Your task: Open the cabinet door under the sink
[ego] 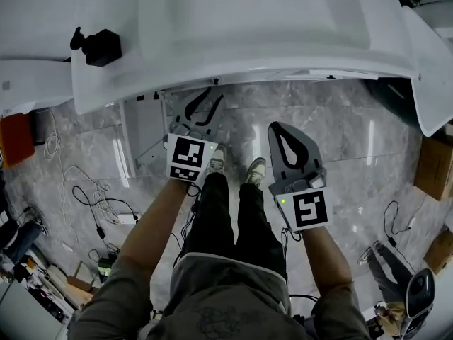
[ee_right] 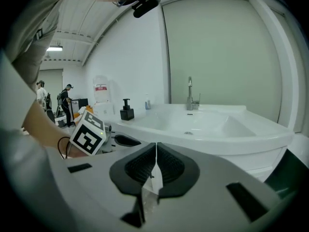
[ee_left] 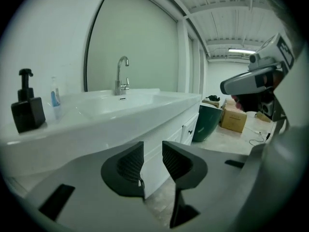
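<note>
Stands facing a white sink [ego: 283, 27], shoes on the marble floor [ego: 354, 133], a gripper in each hand. Holds the left gripper [ego: 207, 99] just under the sink's front rim, aimed at the cabinet below. Shows, in the left gripper view, the left gripper [ee_left: 153, 151] with jaws partly apart, nothing between the pads, only white cabinet front visible through the gap. Holds the right gripper [ego: 277, 127] beside it, slightly further back from the rim. Shows, in the right gripper view, the right gripper [ee_right: 155, 154] with jaws pressed together and empty.

Places the cabinet door [ee_left: 189, 124], white with a small dark knob, under the sink, flush with the front, beyond and right of the left jaws. Includes a white panel [ego: 144, 129] below the rim, just left of the left gripper; cannot tell whether door or cabinet side. Leaves a black soap pump [ego: 99, 46] on the sink's left edge, and a faucet [ee_left: 121, 76] behind the basin.
</note>
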Demonstrator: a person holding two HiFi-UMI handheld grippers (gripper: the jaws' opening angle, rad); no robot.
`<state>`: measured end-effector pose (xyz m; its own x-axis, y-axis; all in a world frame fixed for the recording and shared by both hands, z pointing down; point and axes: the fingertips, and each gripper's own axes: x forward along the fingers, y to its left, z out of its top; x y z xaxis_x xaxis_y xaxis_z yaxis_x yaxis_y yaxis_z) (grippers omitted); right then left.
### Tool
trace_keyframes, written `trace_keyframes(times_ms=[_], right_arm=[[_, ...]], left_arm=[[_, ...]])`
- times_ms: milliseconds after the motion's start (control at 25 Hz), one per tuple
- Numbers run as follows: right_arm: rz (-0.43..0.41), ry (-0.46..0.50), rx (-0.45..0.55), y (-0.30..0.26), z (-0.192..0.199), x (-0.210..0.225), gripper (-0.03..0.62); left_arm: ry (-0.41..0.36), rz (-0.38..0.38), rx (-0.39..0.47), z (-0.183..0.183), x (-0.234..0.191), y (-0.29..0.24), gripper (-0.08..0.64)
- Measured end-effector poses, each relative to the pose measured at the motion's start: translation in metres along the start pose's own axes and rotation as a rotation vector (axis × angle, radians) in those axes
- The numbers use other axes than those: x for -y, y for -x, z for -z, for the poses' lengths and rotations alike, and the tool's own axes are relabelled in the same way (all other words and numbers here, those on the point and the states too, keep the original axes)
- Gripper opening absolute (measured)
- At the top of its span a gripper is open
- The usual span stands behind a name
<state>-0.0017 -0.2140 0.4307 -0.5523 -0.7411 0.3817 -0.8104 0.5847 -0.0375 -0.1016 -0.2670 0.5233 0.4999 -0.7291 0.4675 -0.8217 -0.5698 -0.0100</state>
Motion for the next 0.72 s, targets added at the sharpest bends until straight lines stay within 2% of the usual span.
trace_keyframes(times_ms=[200,360,720], right_arm=[[-0.016,-0.005,-0.032,-0.018,0.035,0.009,0.029],[0.004,-0.029,-0.036,-0.024,0.056,0.021,0.029],[0.049,-0.110,-0.049,-0.037,0.094,0.037,0.029]], left_arm=[[-0.024,0.029,-0.085,0.048,-0.006,-0.038,0.126],[0.001,0.029,-0.149,0.085,-0.009,-0.065,0.147],[0.096,-0.072,-0.223,0.145,-0.032,-0.101,0.147]])
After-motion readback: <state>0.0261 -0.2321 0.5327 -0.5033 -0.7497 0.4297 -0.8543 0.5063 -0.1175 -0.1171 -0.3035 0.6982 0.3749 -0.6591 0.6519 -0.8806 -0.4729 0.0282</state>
